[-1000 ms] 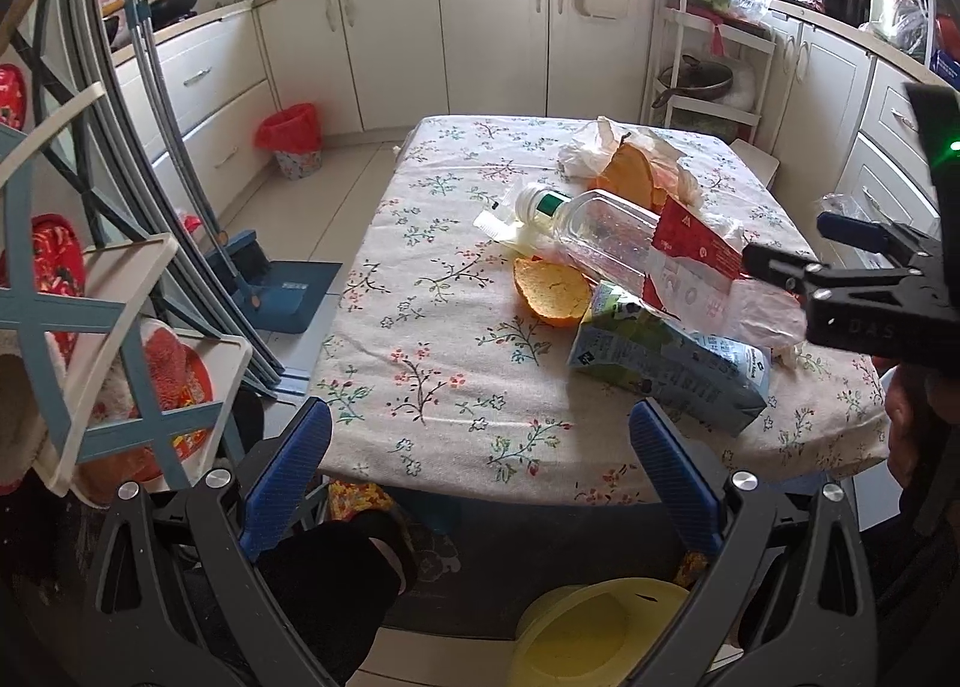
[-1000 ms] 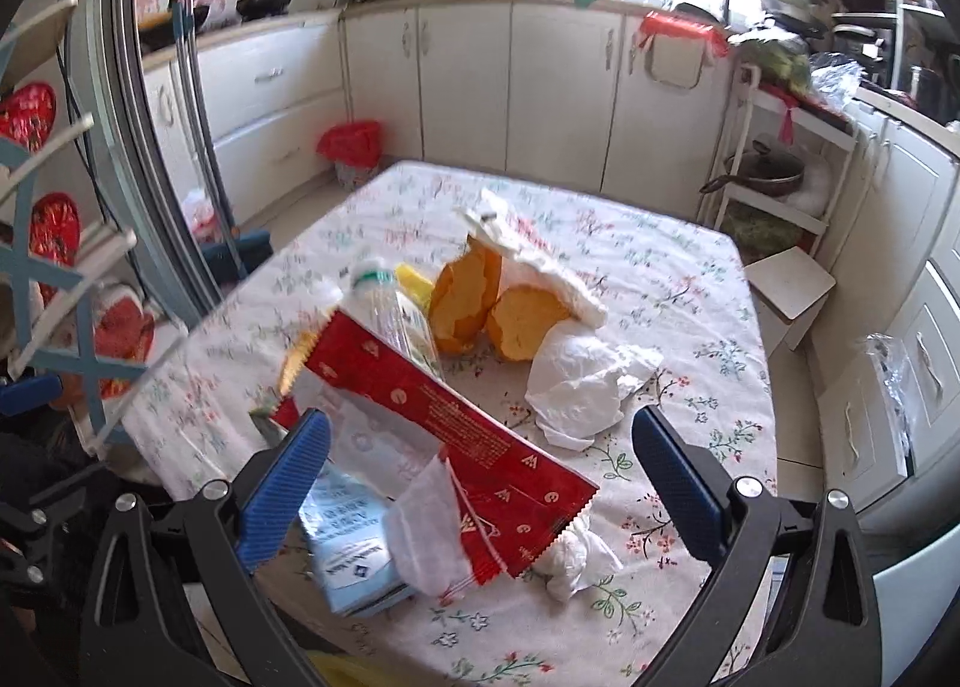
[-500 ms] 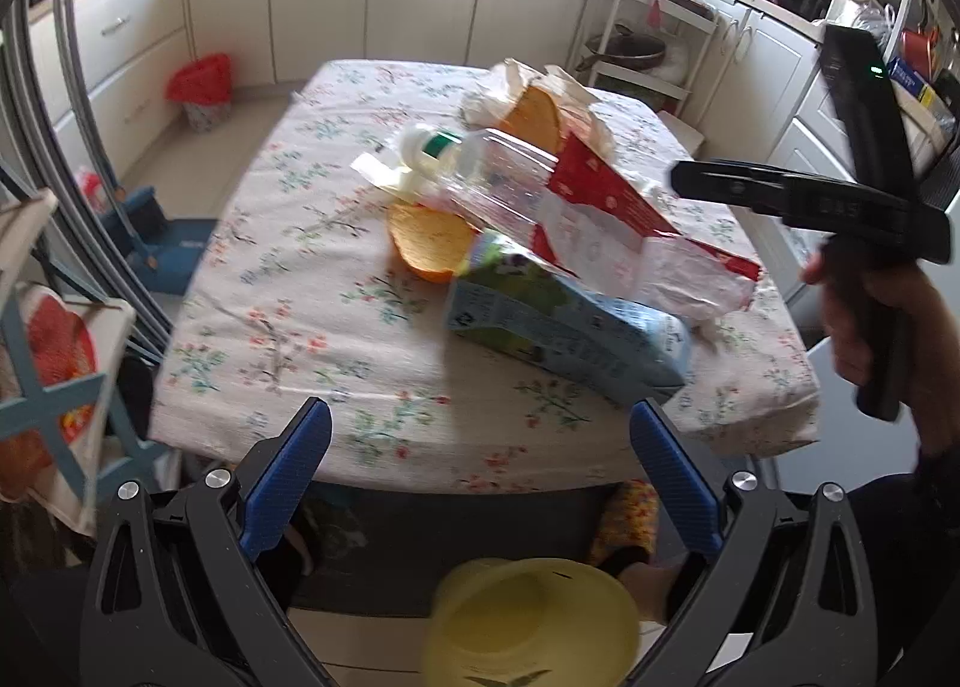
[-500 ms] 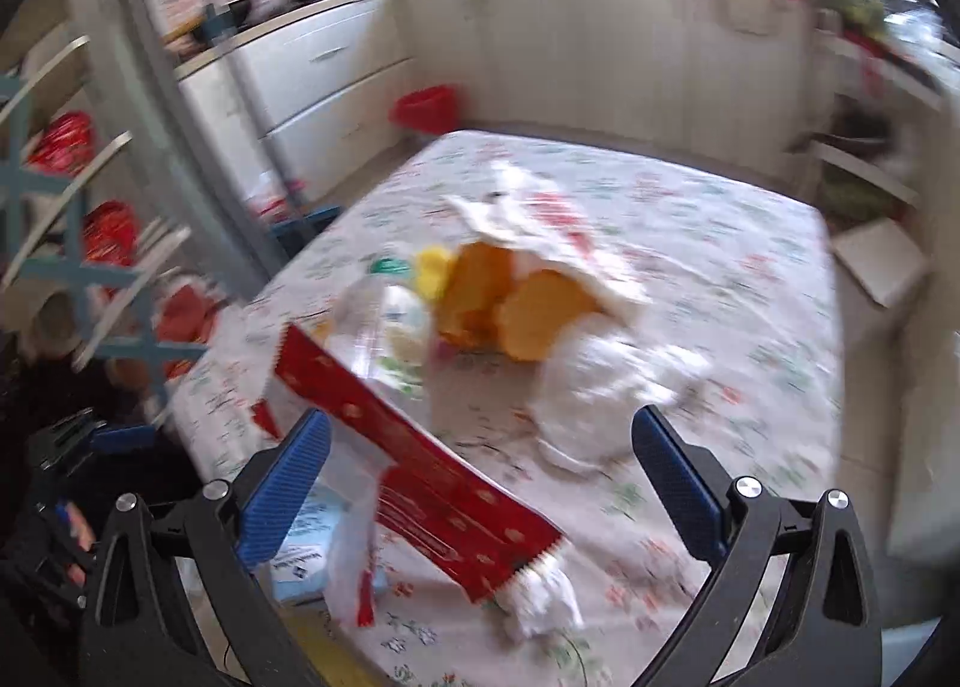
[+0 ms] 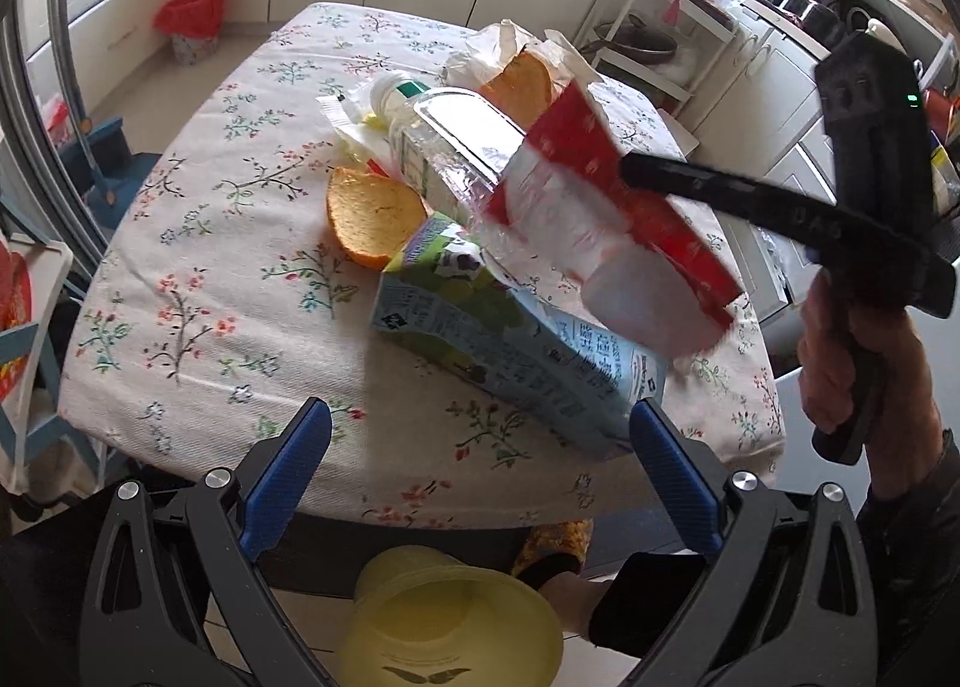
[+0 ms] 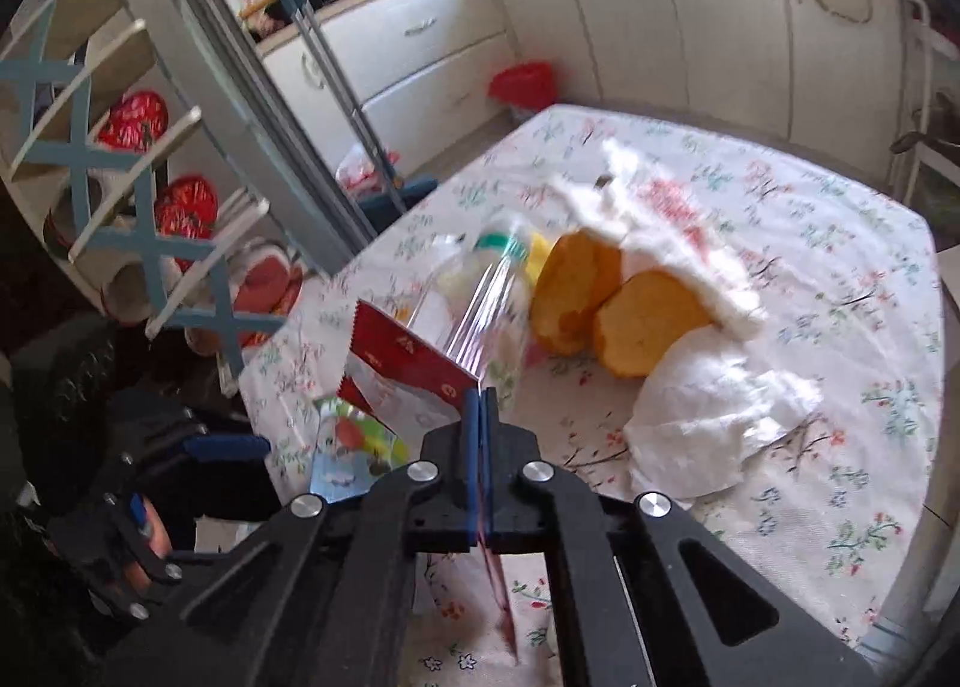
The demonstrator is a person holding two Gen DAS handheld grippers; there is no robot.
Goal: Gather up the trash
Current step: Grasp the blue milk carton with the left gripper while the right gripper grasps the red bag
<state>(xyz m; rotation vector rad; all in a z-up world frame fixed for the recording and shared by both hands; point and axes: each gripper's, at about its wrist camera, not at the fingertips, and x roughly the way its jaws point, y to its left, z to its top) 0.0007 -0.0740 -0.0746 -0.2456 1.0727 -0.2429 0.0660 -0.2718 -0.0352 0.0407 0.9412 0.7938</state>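
A: Where does the red-and-clear crinkly plastic snack wrapper [image 5: 606, 231] sit against the right gripper [image 6: 479, 411]?

B: Pinched edge-on between its two blue pads, which stand pressed together with only the film between them. The wrapper's red band fans out ahead of the tips, and a strip of it trails back under the jaws. In the left wrist view the black fingers bite the wrapper at its upper right side, and it hangs tilted over the other litter.

A: And what lies under it?

B: A light blue and green drink carton [image 5: 510, 351] on its side, and a clear plastic bottle with a green-and-white cap [image 5: 444, 141], on the floral tablecloth [image 5: 204, 291].

A: The left gripper [image 5: 480, 471]?

B: Its blue fingers are spread wide, empty, at the table's near edge; the carton's near end lies just ahead, between them, untouched.
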